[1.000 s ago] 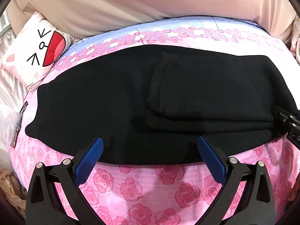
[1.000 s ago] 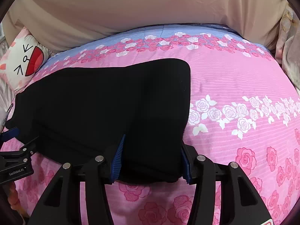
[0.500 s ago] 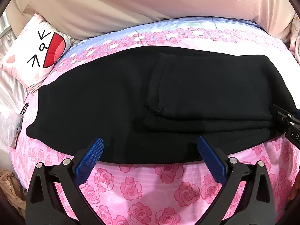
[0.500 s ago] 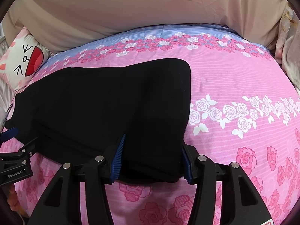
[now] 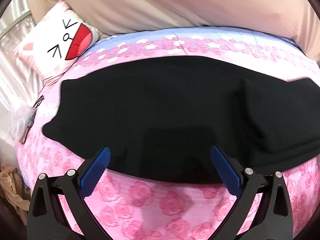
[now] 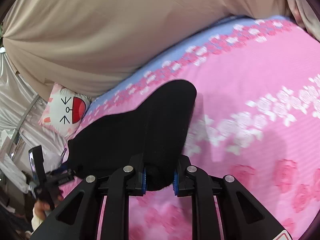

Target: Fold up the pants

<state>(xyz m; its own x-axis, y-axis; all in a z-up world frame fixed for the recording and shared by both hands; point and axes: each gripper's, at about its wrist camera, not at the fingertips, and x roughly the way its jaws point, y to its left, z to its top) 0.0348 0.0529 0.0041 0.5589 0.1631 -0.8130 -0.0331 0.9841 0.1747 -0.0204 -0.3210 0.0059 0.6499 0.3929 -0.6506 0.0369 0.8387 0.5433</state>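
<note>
Black pants point(image 5: 160, 110) lie spread across a pink rose-print bed cover point(image 5: 152, 204). My left gripper point(image 5: 160, 150) hangs open and wide just above their near edge, nothing between its blue pads point(image 5: 100, 166). In the right wrist view the jaws of my right gripper point(image 6: 159, 177) are closing, and the folded right end of the pants point(image 6: 160, 140) is bunched between the pads and lifted off the cover. That view also shows the left gripper point(image 6: 54, 178) at the lower left, held by a hand point(image 6: 43, 208).
A white cat-face pillow point(image 5: 60, 46) lies at the bed's far left corner. A beige drape point(image 5: 180, 4) runs behind the bed. A clear plastic bag point(image 5: 22, 120) lies at the left edge. Bare pink cover point(image 6: 260, 110) stretches to the right of the pants.
The right gripper's jaws have narrowed onto the pants' folded end, raised it and swung it left while rolling. The left gripper has shifted left along the near edge, still open.
</note>
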